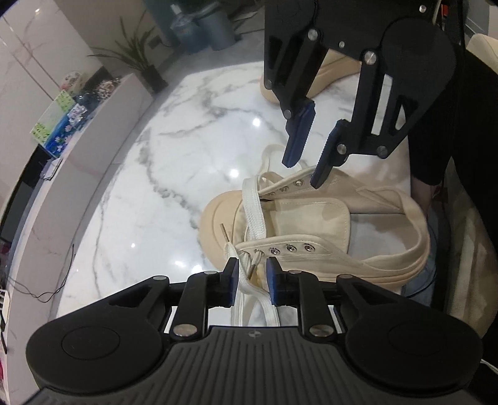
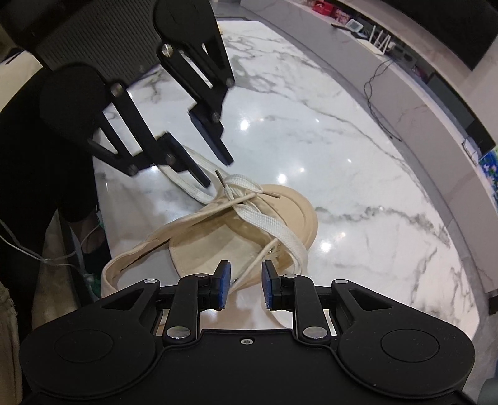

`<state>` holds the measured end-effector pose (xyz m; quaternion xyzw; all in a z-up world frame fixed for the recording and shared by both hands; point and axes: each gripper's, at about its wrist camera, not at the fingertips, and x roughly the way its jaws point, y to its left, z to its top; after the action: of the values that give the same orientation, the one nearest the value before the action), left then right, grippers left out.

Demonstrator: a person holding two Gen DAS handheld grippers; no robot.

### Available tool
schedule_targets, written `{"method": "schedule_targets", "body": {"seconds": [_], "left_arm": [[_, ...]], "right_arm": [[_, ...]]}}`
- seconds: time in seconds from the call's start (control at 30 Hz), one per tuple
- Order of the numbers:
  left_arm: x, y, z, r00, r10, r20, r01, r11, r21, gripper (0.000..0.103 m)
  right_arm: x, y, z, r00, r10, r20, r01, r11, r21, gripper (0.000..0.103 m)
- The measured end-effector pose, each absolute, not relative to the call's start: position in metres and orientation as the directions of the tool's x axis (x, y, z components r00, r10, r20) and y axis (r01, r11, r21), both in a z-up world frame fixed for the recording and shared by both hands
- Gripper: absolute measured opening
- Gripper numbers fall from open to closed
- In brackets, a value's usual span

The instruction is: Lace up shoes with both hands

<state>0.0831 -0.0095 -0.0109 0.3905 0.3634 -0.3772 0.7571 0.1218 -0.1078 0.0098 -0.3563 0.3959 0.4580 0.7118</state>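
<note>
A cream canvas shoe (image 1: 311, 224) lies on its side on the marble table (image 1: 149, 187), toe toward the table's middle. A flat white lace (image 1: 253, 202) crosses its toe end, one metal tip (image 1: 224, 232) sticking up. My left gripper (image 1: 251, 274) is low over the near eyelet row, open; the lace runs between its blue pads (image 1: 232, 280) with a gap. My right gripper (image 1: 304, 173) hangs over the far eyelet row. In the right wrist view my right gripper (image 2: 246, 283) is open over the shoe (image 2: 218, 236), a thin strand passing loosely between its pads. The left gripper (image 2: 218, 173) sits by the lace (image 2: 270, 224).
A second cream shoe (image 1: 330, 71) lies behind the right gripper. A person's dark sleeve (image 1: 451, 124) fills the right side. Beyond the table edge stand a ledge with colourful boxes (image 1: 62, 124), a plant (image 1: 137, 53), bins (image 1: 202, 28) and a loose cable (image 1: 56, 286).
</note>
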Motion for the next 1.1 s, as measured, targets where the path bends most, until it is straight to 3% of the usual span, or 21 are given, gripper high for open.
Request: {"method": "schedule_targets", "body": {"seconds": [0.13,0.27,0.37,0.73,1.1], "left_arm": [[0.092,-0.010,-0.021,0.423,-0.291,-0.858,0.870,0.395,0.296,0.017],[0.096,-0.012,-0.026,0.395,-0.305,-0.867,0.883,0.386,0.266,0.005],[0.099,-0.012,-0.027,0.380,-0.311,-0.871,0.886,0.393,0.246,0.003],[0.089,0.001,-0.006,0.404,-0.305,-0.862,0.856,0.458,0.239,0.002],[0.047,0.023,0.064,0.518,-0.298,-0.802,0.779,0.551,0.298,0.002]], "right_arm": [[0.127,-0.112,0.006,0.244,0.382,-0.891,-0.935,0.336,-0.112,0.019],[0.131,-0.116,0.003,0.219,0.396,-0.891,-0.936,0.345,-0.077,0.019],[0.132,-0.117,0.002,0.208,0.405,-0.890,-0.937,0.345,-0.062,0.019],[0.126,-0.118,0.003,0.213,0.391,-0.895,-0.925,0.375,-0.056,0.015],[0.108,-0.121,0.021,0.289,0.367,-0.884,-0.905,0.407,-0.127,0.015]]}}
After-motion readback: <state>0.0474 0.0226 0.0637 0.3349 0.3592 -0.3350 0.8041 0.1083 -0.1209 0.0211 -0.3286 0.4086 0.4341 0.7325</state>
